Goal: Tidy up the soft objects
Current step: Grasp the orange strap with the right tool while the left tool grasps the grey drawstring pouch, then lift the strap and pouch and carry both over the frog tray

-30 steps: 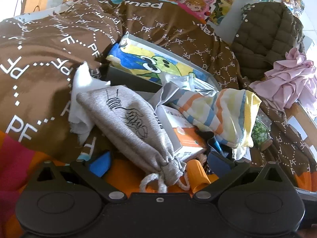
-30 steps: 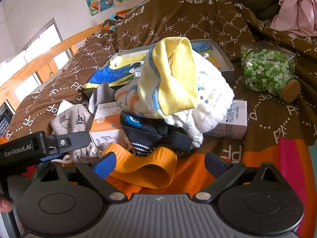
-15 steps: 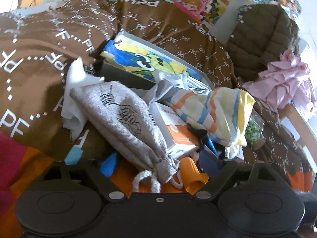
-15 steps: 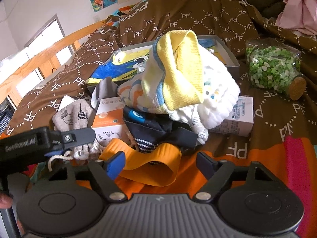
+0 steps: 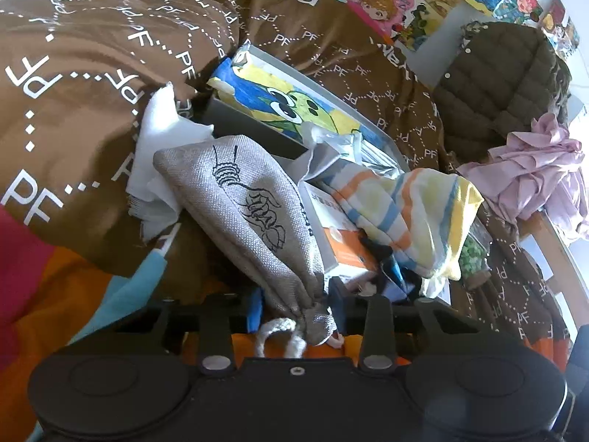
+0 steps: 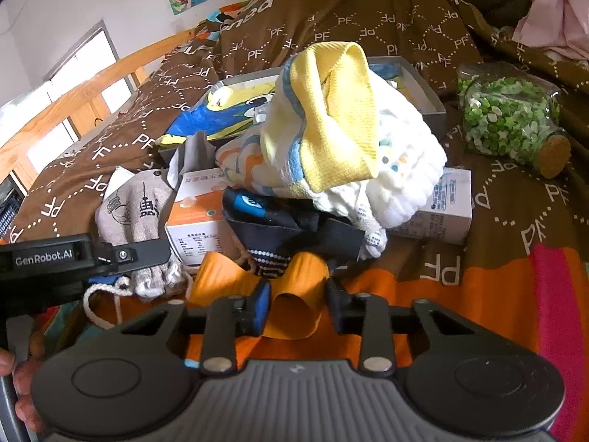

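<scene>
A shallow grey box (image 5: 257,125) lies far in the pile on the bed, holding a cartoon picture (image 5: 291,105) of a green round-eyed figure and some crumpled clear plastic. Just near of it a striped yellow, orange and blue cloth (image 6: 324,125) sits heaped on a white quilted cloth (image 6: 408,169), over dark fabric and two small cartons; the orange-and-white carton (image 6: 195,224) is on the left. On the right a corked glass jar (image 6: 511,121) full of green bits lies on its side. Everything rests on a brown quilt (image 5: 73,73) printed with "PF", with an orange and pink sheet nearer. Cartoon posters hang on the far wall, and a padded brown jacket (image 5: 504,81) and pink garment (image 5: 541,169) lie far right. The left gripper (image 5: 294,305) reaches in low, its blue pads closed on the cinched neck of a grey drawstring pouch (image 5: 250,213) lying at the pile's left edge. The right gripper (image 6: 296,307) pinches a loop of orange band (image 6: 291,294) at the near edge of the pile
</scene>
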The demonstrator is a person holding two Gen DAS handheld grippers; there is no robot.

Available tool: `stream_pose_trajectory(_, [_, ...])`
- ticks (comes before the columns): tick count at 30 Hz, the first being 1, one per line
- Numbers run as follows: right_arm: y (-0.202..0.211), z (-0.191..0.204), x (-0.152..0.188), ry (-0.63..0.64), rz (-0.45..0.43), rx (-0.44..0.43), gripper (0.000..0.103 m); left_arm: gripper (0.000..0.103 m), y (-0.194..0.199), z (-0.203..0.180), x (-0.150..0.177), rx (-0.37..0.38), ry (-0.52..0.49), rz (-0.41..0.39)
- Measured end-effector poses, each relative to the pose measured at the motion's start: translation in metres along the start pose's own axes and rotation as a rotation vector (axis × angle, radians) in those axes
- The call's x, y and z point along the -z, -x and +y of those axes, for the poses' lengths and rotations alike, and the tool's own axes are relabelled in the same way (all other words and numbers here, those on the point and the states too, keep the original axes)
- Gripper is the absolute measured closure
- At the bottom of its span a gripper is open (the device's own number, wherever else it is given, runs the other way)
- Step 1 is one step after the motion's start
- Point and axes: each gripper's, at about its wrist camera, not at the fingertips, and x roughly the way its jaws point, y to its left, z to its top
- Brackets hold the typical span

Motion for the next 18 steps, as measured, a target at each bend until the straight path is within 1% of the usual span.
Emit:
stream_pose_trajectory(5, [0.010,0.005,0.002,0.033,0.012,0.013,0.078,0.070,0.013,-0.005,0.004,-0.023,0.012,0.011])
stream_pose_trajectory(10, [0.034,0.003,0.009,0.020,0.023,-0.019,0.078,0.071,0.039,-0.009,0.010,-0.032,0.019,-0.009])
stream_pose_trajectory(14, [0.050,0.010,0.011,0.065,-0.028,-0.033,0.083,0.071,0.053,-0.015,0.013,-0.029,0.000,-0.036])
stream_pose_trajectory(18, [0.067,0.023,0.015,0.146,-0.117,-0.045,0.086,0.072,0.071,-0.024,0.015,-0.025,-0.041,-0.072])
